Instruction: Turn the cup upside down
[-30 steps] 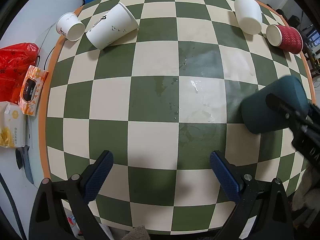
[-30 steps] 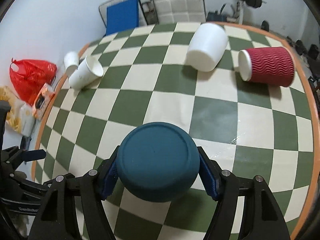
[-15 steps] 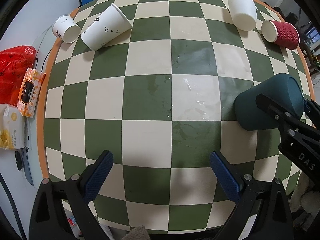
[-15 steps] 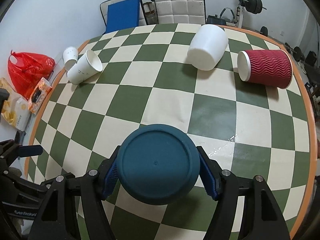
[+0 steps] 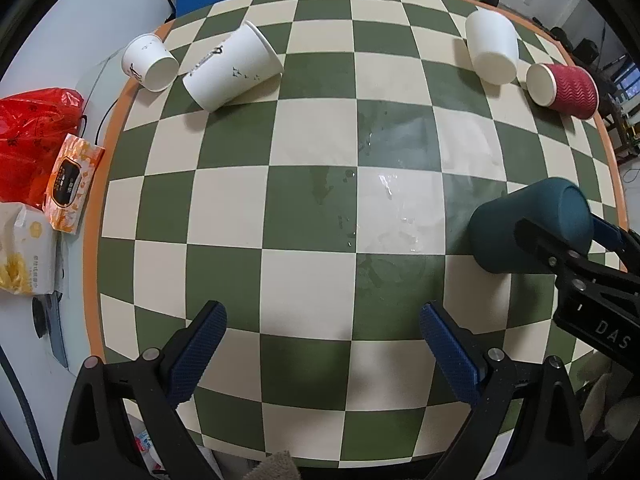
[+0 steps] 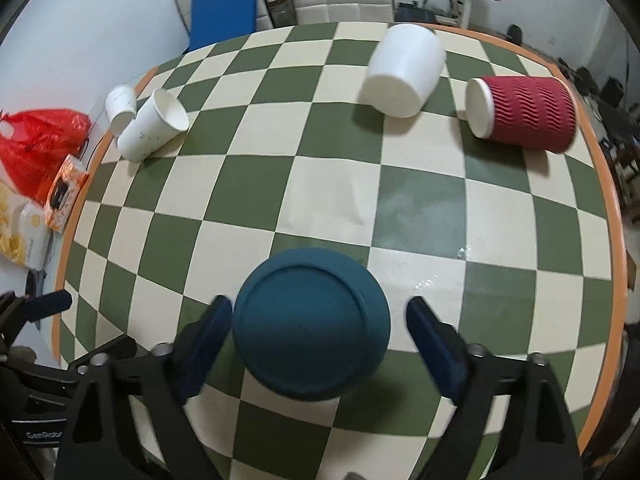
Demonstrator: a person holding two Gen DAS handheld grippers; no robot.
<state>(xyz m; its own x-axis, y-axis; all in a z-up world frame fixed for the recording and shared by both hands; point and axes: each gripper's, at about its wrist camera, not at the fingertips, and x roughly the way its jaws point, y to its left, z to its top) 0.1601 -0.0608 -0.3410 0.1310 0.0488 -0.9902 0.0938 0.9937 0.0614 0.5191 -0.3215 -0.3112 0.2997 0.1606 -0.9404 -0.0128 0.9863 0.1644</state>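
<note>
A dark teal cup (image 6: 311,322) stands upside down on the checkered table (image 6: 340,196), its flat base facing up. It also shows at the right in the left wrist view (image 5: 528,232). My right gripper (image 6: 318,340) is open, with a blue pad on each side of the cup and a gap to each. My left gripper (image 5: 322,344) is open and empty over the table's near edge.
A white cup (image 6: 404,70) and a red ribbed cup (image 6: 524,110) lie on their sides at the far right. Two white paper cups (image 5: 232,68) (image 5: 150,62) lie at the far left. A red bag (image 5: 32,136) and tissue packs (image 5: 72,184) sit off the table's left edge.
The right gripper has opened and let go of the teal cup, which now stands upside down on the table. The left gripper has stayed open.
</note>
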